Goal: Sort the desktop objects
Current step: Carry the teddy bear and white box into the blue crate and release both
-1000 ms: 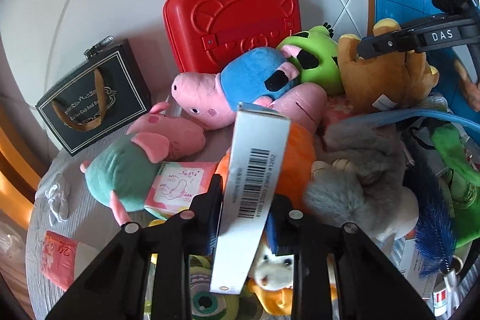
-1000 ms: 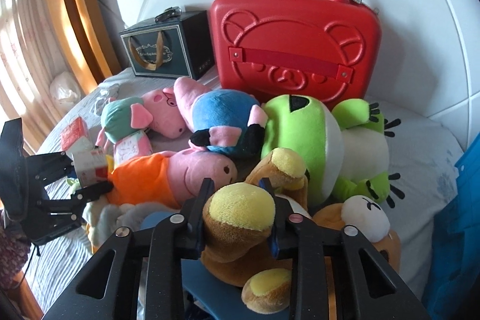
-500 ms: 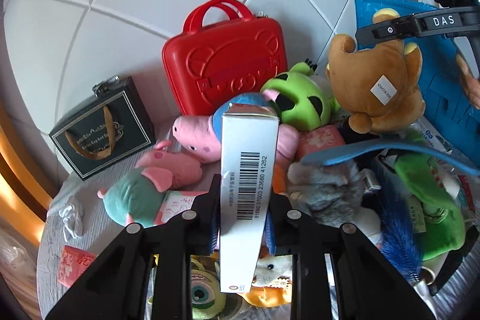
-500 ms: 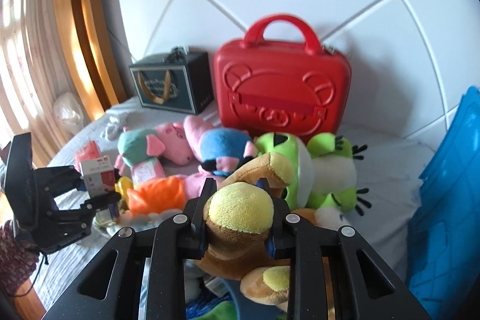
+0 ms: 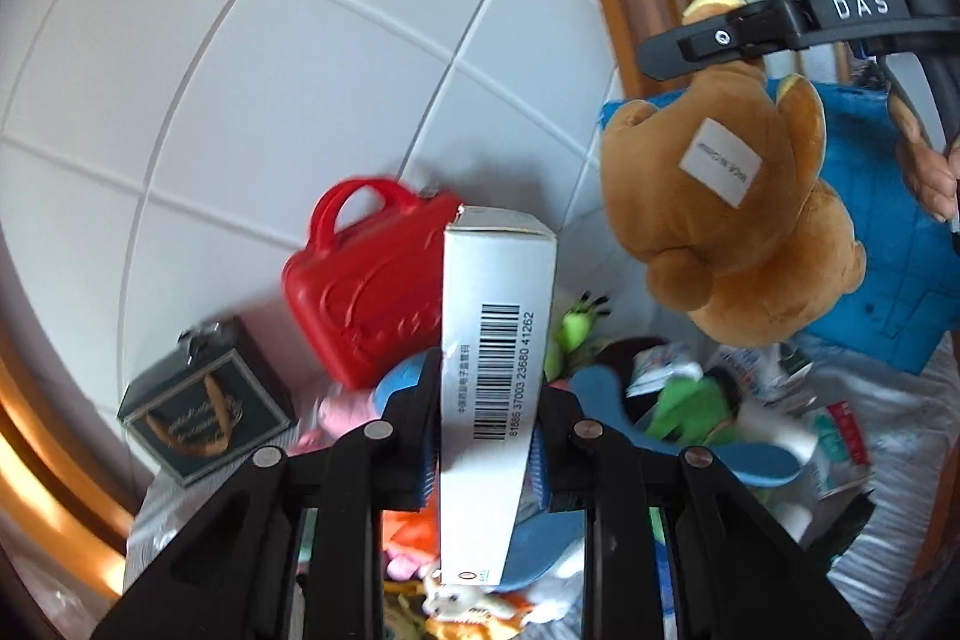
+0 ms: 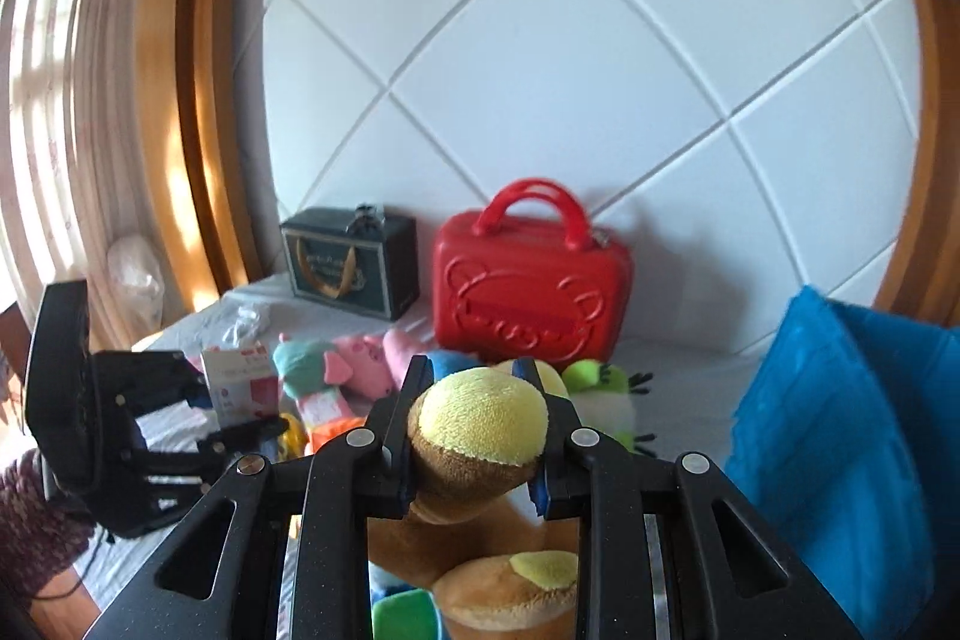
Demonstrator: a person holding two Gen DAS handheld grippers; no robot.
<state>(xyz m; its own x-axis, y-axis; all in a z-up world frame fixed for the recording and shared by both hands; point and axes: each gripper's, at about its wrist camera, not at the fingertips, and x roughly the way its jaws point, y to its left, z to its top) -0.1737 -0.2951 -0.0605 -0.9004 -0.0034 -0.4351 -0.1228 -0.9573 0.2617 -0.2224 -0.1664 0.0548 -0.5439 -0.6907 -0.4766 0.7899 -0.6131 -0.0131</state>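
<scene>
Left gripper [image 5: 483,436] clenched on a tall white box [image 5: 495,376], barcode side toward the lens, box standing upright between the jaws w/ its top end well above the tips and its lower end dropping below them. Just behind the box, beyond the tips: a red carry case [image 5: 366,292] w/ handle, set against the white quilted wall panel [image 5: 270,70]. Further off to the left of the jaws, a dark gift box [image 5: 204,406] w/ gold ribbon. Under and ahead of the jaws, a blurred heap of soft toys and packets on the bed. Up and to the right of the left gripper, a brown plush bear [image 5: 726,214] hangs in the air, white label showing, gripped from above by the right gripper [image 5: 708,58], blue cushion [image 5: 888,244] behind it.

Right wrist view: right gripper [image 6: 477,430] clamped on the bear's yellow-tipped limb [image 6: 480,424], rest of the bear hanging below the jaws. Ahead of the tips, pink pig plush [image 6: 360,352] and green plush [image 6: 606,388] on the bedsheet [image 6: 336,310]; red case and dark gift box beyond, at the wall. Off to the left of the right gripper, the left gripper w/ the box seen from its red-and-white printed side. Blue cushion to the right.
</scene>
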